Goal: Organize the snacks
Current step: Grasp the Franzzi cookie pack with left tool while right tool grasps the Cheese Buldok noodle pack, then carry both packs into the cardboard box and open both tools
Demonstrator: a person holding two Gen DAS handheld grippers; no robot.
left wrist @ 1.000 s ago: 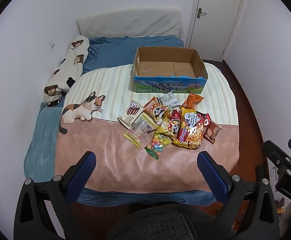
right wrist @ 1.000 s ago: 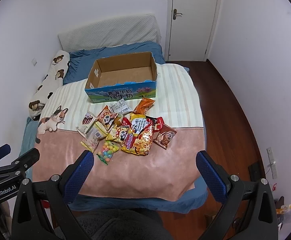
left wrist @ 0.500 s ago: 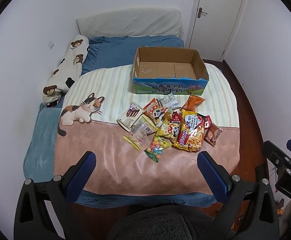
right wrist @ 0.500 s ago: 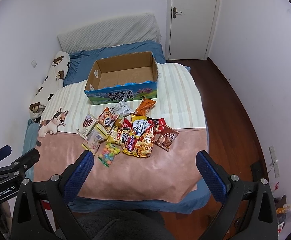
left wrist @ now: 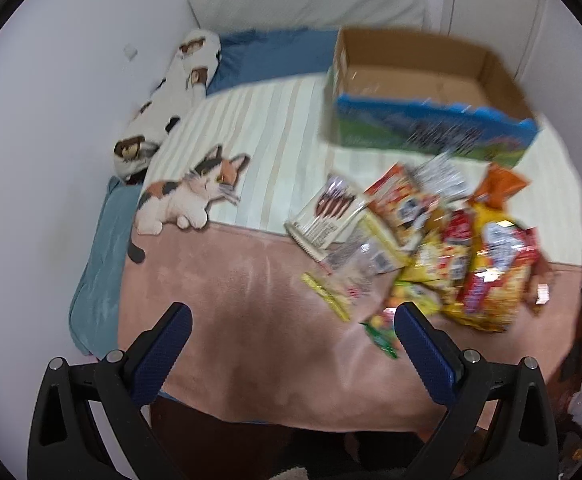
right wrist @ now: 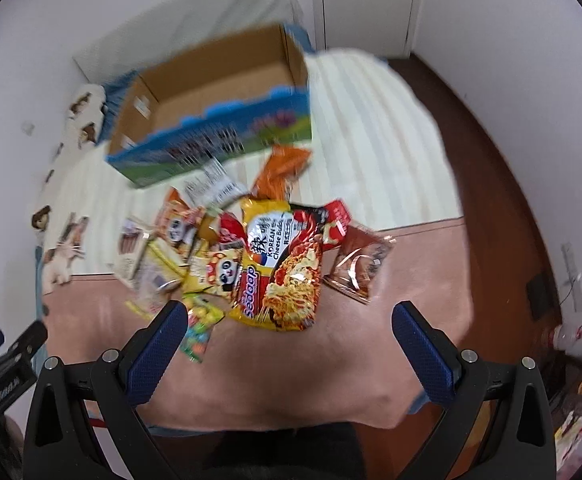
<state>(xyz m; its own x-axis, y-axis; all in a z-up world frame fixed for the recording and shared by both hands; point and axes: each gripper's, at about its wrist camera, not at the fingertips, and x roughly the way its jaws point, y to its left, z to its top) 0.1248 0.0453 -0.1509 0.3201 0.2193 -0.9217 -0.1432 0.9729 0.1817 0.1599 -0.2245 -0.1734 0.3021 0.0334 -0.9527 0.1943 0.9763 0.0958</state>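
A pile of snack packets (left wrist: 423, 240) lies on the pink and striped blanket on the bed; it also shows in the right wrist view (right wrist: 251, 256). A yellow-red noodle pack (right wrist: 283, 268) lies on top, a brown packet (right wrist: 361, 266) to its right, a candy bag (right wrist: 199, 328) at the near left. An empty cardboard box (left wrist: 427, 92) with a blue printed side stands behind the pile, also in the right wrist view (right wrist: 215, 108). My left gripper (left wrist: 291, 320) is open and empty above the blanket, left of the pile. My right gripper (right wrist: 289, 320) is open and empty just before the noodle pack.
A cat print (left wrist: 189, 196) marks the blanket at the left. A bear-print pillow (left wrist: 167, 108) lies along the left wall. Brown wood floor (right wrist: 499, 208) runs right of the bed, with a white door (right wrist: 367, 4) behind. My left gripper (right wrist: 3, 364) shows at the lower left of the right wrist view.
Both grippers have moved quickly forward and down toward the snack pile, which now looks much larger and blurred. Both stay open. Nothing on the bed has moved.
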